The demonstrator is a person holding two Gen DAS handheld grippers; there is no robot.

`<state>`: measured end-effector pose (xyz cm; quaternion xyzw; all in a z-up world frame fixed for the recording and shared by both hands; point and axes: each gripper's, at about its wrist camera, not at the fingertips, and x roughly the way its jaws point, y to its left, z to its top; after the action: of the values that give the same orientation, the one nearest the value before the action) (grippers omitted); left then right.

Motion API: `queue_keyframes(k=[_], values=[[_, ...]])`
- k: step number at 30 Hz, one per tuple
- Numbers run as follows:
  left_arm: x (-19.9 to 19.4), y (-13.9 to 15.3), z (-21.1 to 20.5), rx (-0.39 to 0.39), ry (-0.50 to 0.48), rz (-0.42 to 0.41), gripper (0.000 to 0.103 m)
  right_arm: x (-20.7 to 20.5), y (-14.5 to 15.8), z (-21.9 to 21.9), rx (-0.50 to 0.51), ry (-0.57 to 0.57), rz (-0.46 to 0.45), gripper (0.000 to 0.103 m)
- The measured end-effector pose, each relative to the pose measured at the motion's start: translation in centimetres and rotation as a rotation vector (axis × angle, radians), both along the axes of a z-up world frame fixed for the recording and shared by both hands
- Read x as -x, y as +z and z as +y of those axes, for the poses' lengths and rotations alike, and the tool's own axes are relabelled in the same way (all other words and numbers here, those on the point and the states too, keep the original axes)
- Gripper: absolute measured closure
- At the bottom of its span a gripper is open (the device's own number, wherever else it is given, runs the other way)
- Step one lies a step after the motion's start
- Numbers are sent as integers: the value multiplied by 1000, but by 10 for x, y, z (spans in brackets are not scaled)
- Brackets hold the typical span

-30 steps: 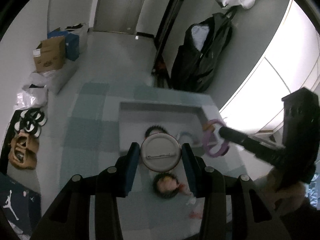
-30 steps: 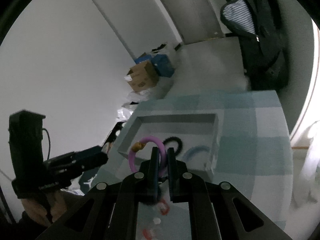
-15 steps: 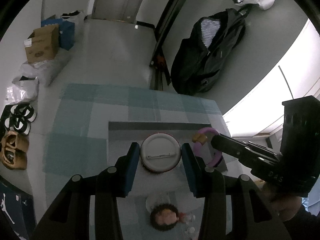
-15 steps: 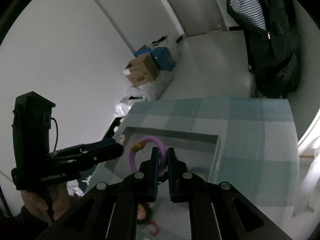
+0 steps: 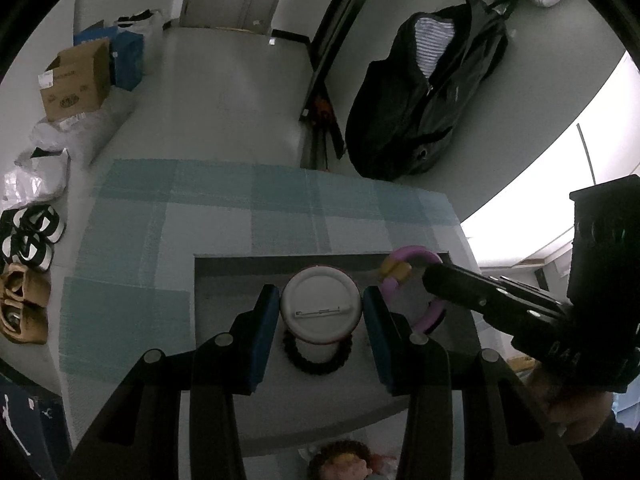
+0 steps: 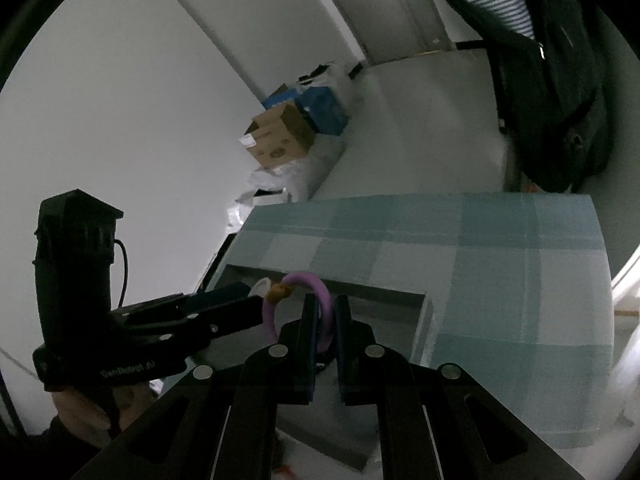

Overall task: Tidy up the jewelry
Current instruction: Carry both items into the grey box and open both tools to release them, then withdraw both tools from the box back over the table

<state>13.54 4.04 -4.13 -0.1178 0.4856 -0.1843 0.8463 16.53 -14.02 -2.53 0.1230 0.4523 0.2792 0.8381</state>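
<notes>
Left gripper [image 5: 321,312] clamps round pin badge [image 5: 321,305], right gripper [image 6: 327,320] pinches purple ring [image 6: 298,306]; both over grey tray [image 5: 224,276]. Black bracelet [image 5: 318,356] already inside. Doll charm [image 5: 344,460] outside tray's near edge.

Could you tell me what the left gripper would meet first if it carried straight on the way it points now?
Probably the grey tray: the left gripper, shut on the white badge, points down into it, towards the floor near the black beaded bracelet. Depth is uncertain.
</notes>
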Motion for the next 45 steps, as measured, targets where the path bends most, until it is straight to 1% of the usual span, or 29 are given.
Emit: queue_keyframes(k=[3,9,18,21,25,27,29,30,32,36,38,43,45], values=[[-2,-4,-1,-3,1,15,65,0,-2,-1,5,-2,6,96],[-1,-3,-1,-13,-5,5,65,0,-3,3,23,0,-3,96],[-1,-3,-3,-2,-11,2,65,-2,-7,0,26,-15,9,96],[-1,-3,-4,3,-15,4,65,-2,-7,0,26,-15,10,93],[-2,-2,-5,2,-17,9,65,-2,-6,0,30,-24,-2,92],[-2,-2,-5,-3,-19,11,65,-1,-6,-2,33,-26,-8,89],[-2,-2,-6,-6,-19,11,63,0,-5,-3,29,-30,-13,79],[0,-2,-5,-7,-19,10,62,1,-4,-3,27,-31,-18,77],[2,-1,-5,-4,-19,1,53,4,-2,-5,24,-31,-29,71],[7,2,-4,-8,-14,-18,51,9,3,-8,27,-40,-54,67],[10,3,-4,-12,-11,-28,51,11,4,-11,24,-49,-61,63],[18,9,-3,-33,3,-57,51,18,11,-18,14,-69,-82,59],[22,11,-3,-42,13,-65,51,22,14,-20,10,-74,-94,56]])
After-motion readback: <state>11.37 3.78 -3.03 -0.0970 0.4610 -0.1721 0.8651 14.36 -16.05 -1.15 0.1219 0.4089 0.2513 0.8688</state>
